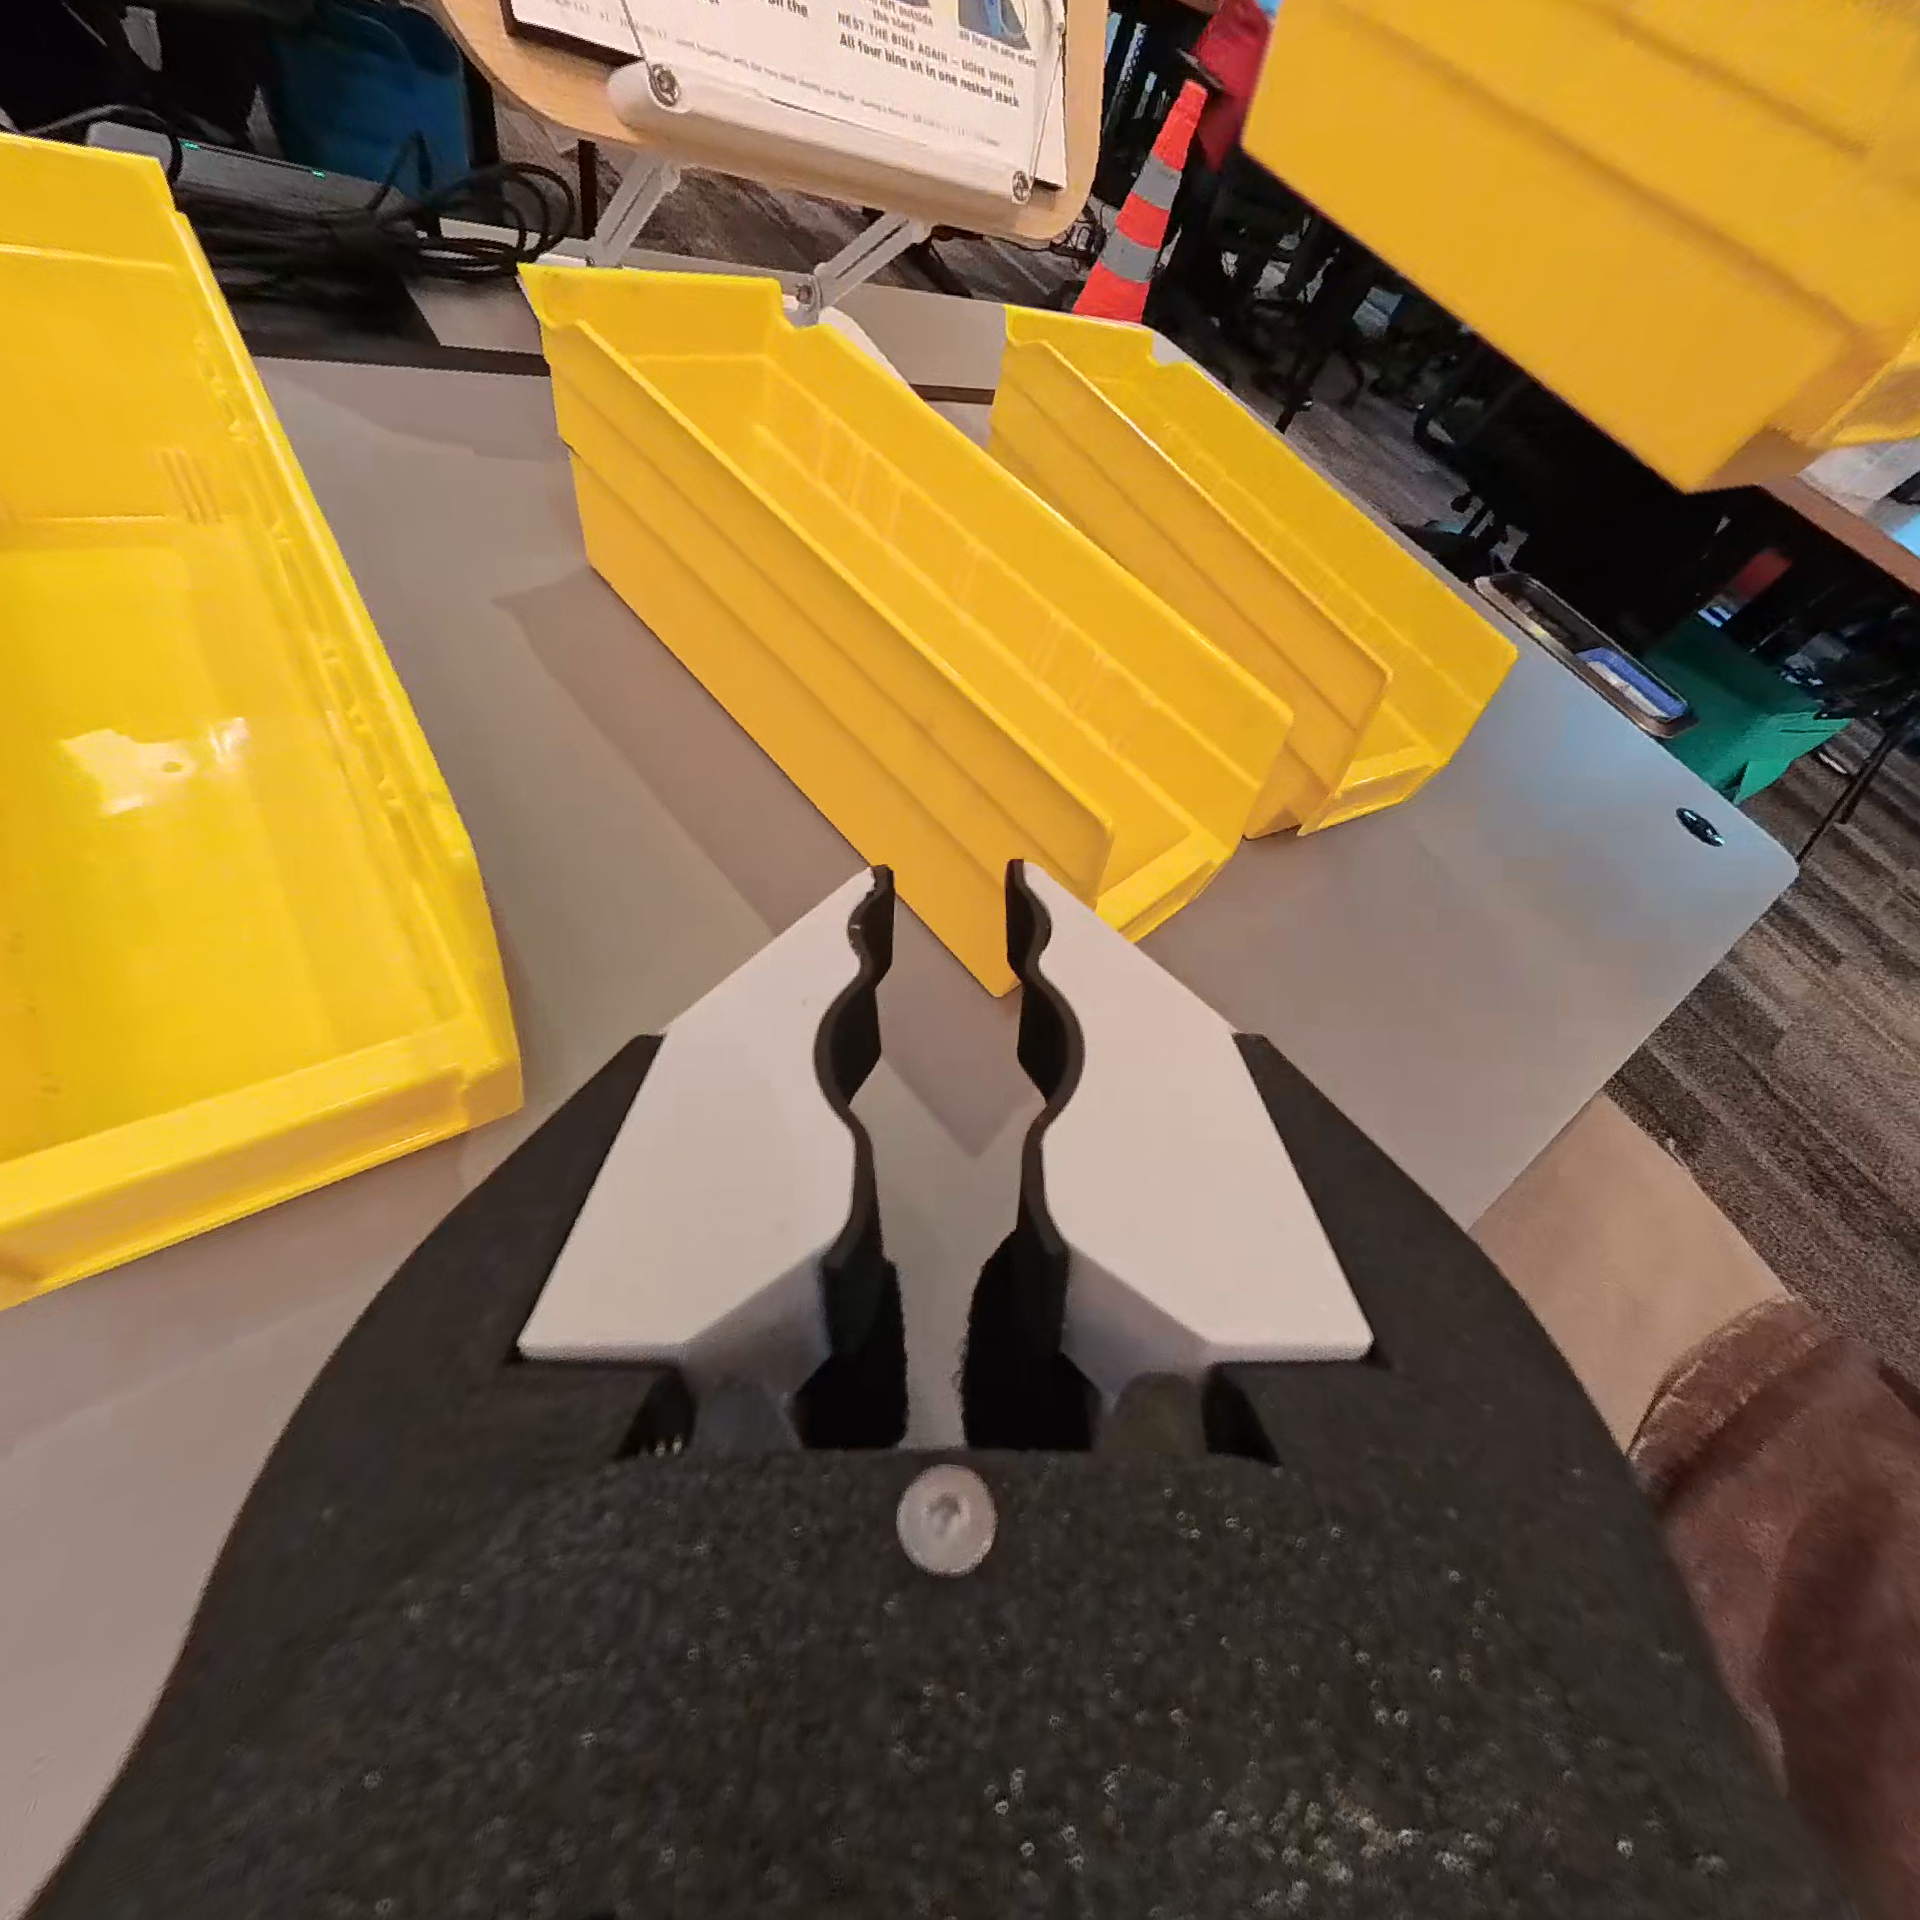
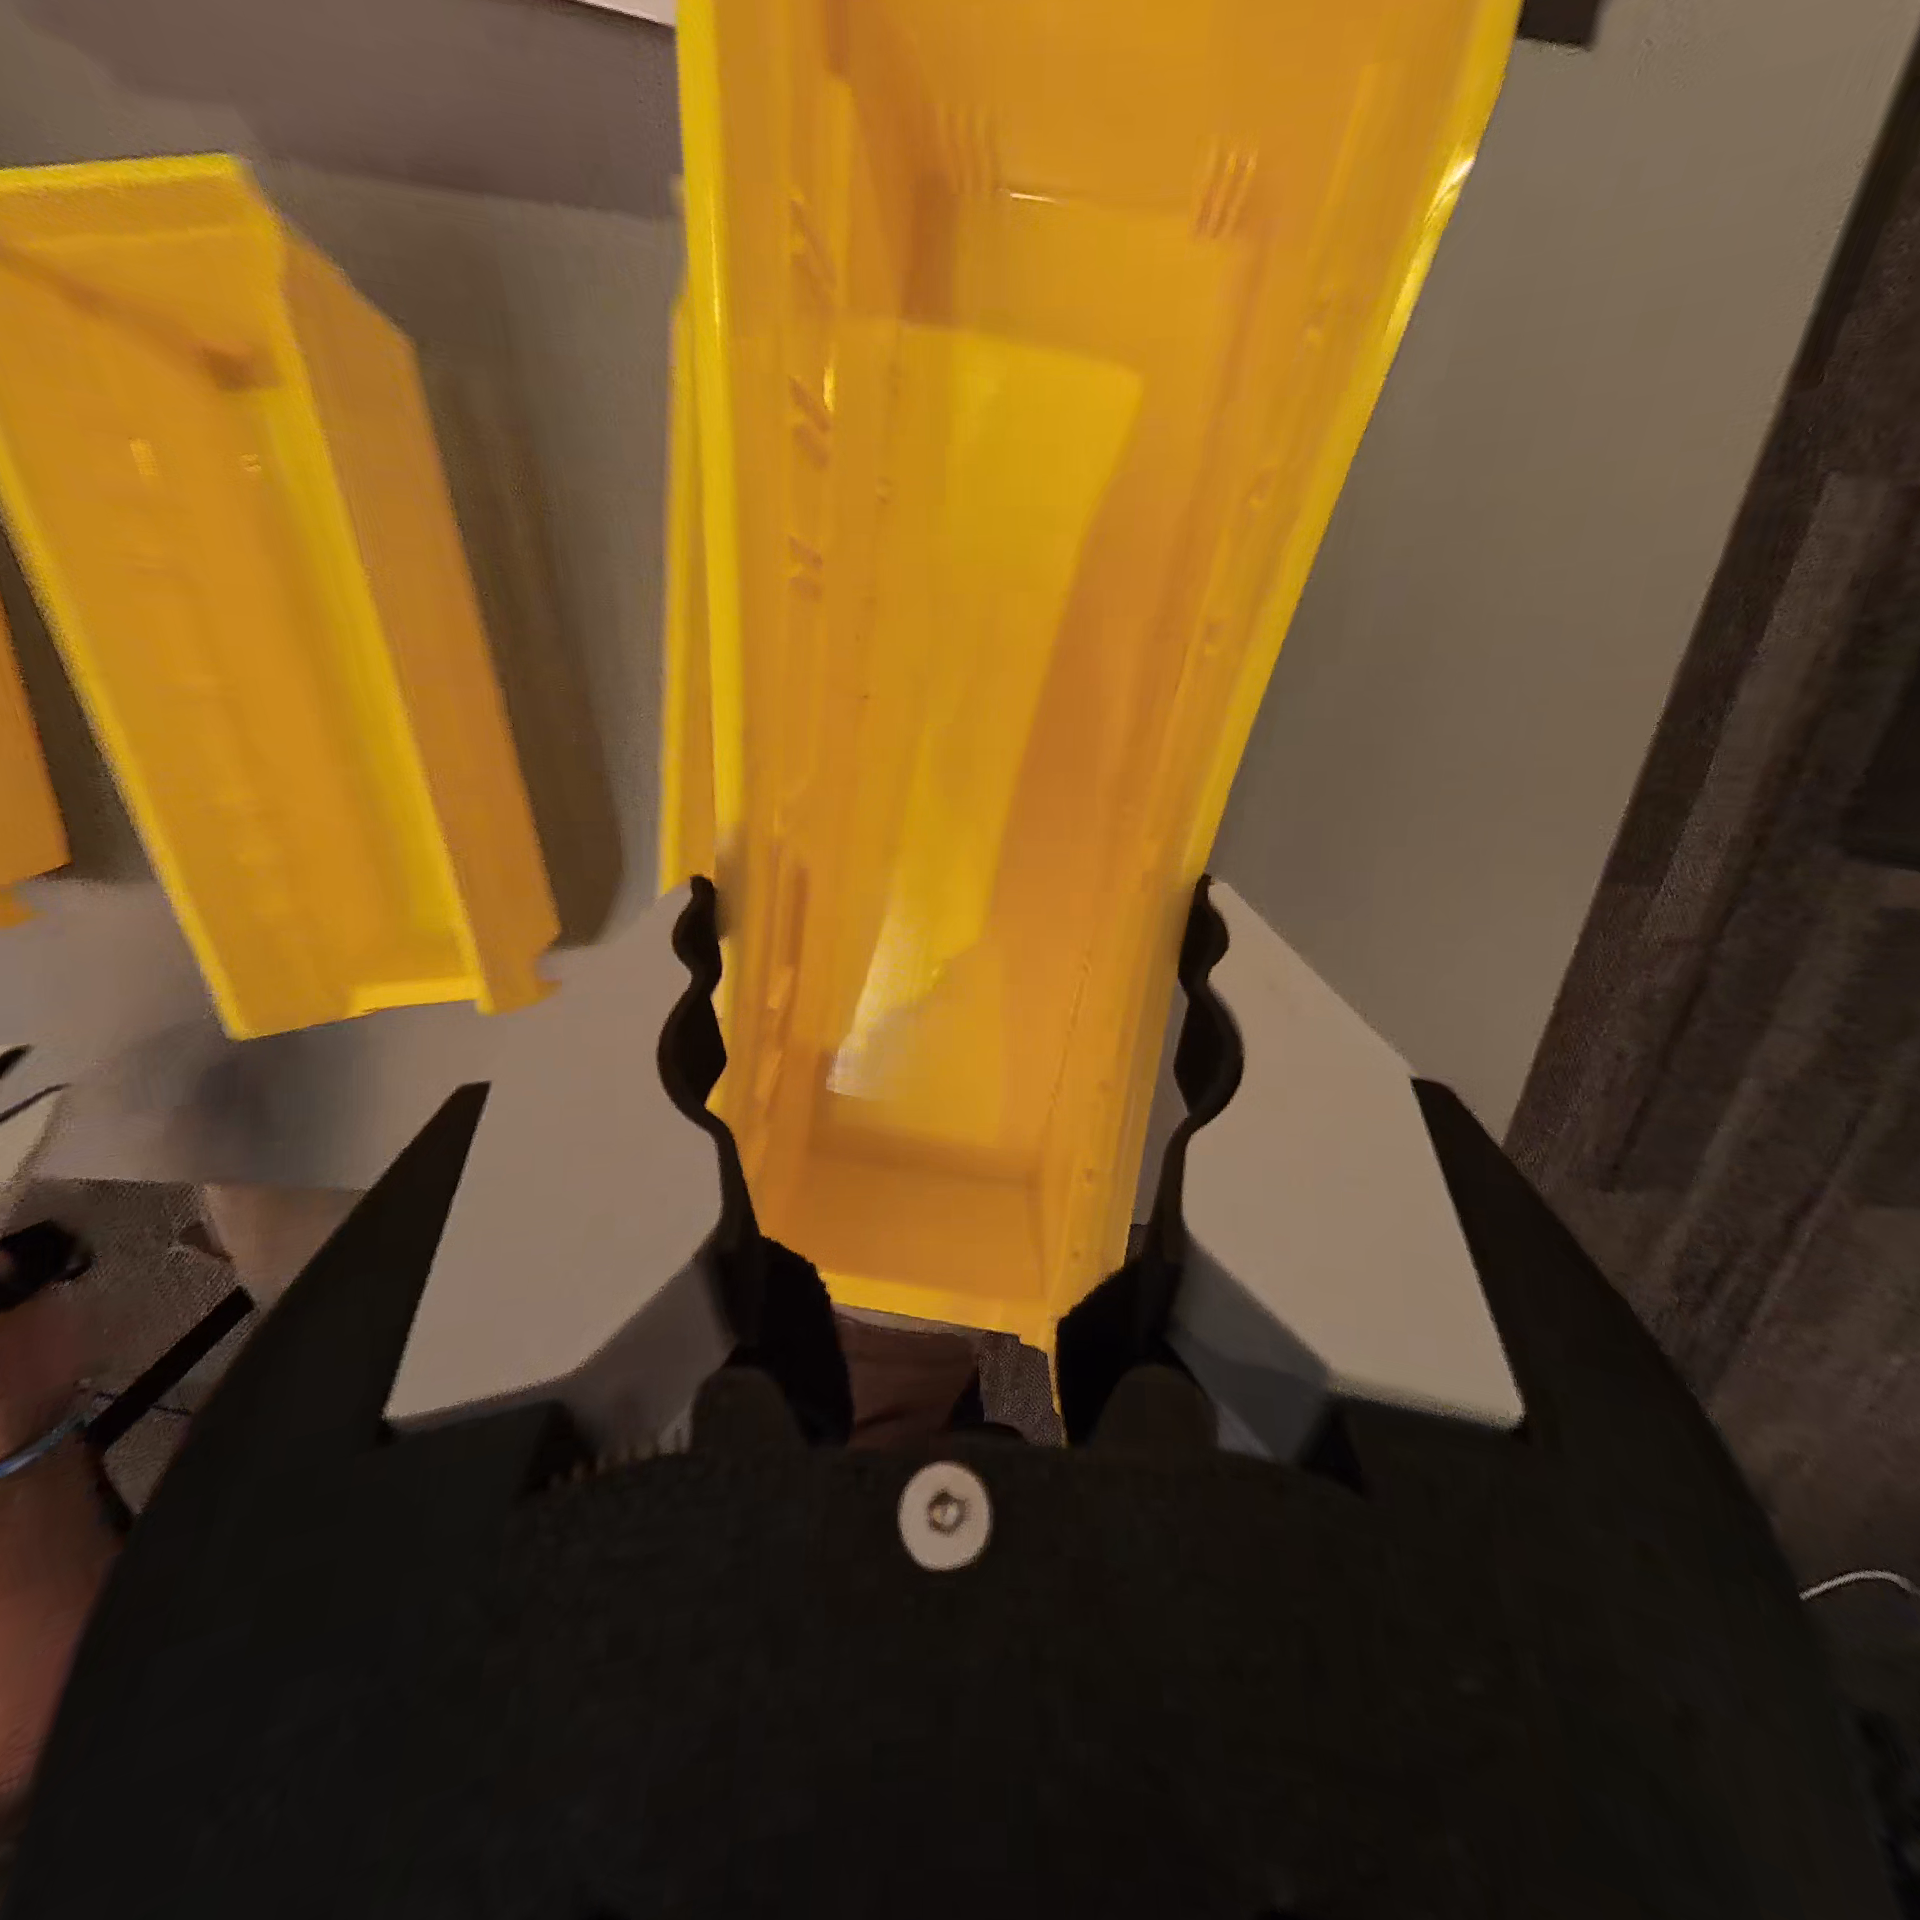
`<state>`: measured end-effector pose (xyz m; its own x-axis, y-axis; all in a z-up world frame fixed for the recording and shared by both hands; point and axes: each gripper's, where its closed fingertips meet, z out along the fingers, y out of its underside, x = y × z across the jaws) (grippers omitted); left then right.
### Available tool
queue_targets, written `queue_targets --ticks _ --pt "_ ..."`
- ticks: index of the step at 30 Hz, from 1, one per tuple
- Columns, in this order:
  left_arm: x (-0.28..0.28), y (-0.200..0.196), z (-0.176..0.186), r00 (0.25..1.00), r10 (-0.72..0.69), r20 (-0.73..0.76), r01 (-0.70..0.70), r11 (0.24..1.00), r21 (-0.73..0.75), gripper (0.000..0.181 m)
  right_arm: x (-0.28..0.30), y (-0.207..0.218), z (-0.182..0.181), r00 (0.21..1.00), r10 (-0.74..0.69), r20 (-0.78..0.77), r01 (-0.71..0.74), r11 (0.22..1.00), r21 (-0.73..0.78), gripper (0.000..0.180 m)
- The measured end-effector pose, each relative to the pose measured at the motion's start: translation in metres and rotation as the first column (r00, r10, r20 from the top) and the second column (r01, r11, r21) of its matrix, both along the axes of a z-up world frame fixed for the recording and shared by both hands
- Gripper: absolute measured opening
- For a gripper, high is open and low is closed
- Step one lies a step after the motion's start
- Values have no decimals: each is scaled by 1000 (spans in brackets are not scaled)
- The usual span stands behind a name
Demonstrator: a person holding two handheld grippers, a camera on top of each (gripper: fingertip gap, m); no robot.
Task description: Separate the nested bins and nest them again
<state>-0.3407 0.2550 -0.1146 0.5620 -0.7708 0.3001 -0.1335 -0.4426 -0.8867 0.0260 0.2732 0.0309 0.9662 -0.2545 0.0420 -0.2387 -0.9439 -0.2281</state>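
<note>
- Gripping a glossy yellow plastic bin point(image 2: 966, 644) by its near end, the right tongs point(image 2: 951, 904) hold it aloft, long axis pointing straight away.
- Left tongs point(image 1: 951, 883), wavy black pads slightly apart and empty, face two ribbed bins point(image 1: 883, 582) slanting away-left on the grey table point(image 1: 1455, 935).

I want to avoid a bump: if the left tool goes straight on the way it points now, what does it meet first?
Most likely the near corner of the middle yellow bin: it lies right ahead of the empty left tool, showing between its open fingertips. Depth is unclear; the tool may sit higher and pass over that corner.
</note>
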Motion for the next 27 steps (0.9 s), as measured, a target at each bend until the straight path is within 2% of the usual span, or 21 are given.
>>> queue_targets --ticks 7,12,15,19,27 --pt "-1 0 2 1000 10 30 -9 1000 -24 19 90 -21 -78 995 -88 -44 86 995 -57 90" --pt "3 -6 0 1000 4 15 -3 1000 -31 19 119 -24 -141 995 -77 -70 70 993 -93 91" --pt "6 -10 -4 1000 -8 -10 8 999 -31 19 130 -26 -165 995 -66 -69 58 992 -112 92" --pt "9 -14 -11 999 -22 -42 21 999 -32 19 137 -27 -185 992 -69 -104 60 994 -92 95" --pt "6 -13 -16 996 -8 -83 5 1000 -31 20 140 -26 -188 992 -19 -127 16 999 -31 109"
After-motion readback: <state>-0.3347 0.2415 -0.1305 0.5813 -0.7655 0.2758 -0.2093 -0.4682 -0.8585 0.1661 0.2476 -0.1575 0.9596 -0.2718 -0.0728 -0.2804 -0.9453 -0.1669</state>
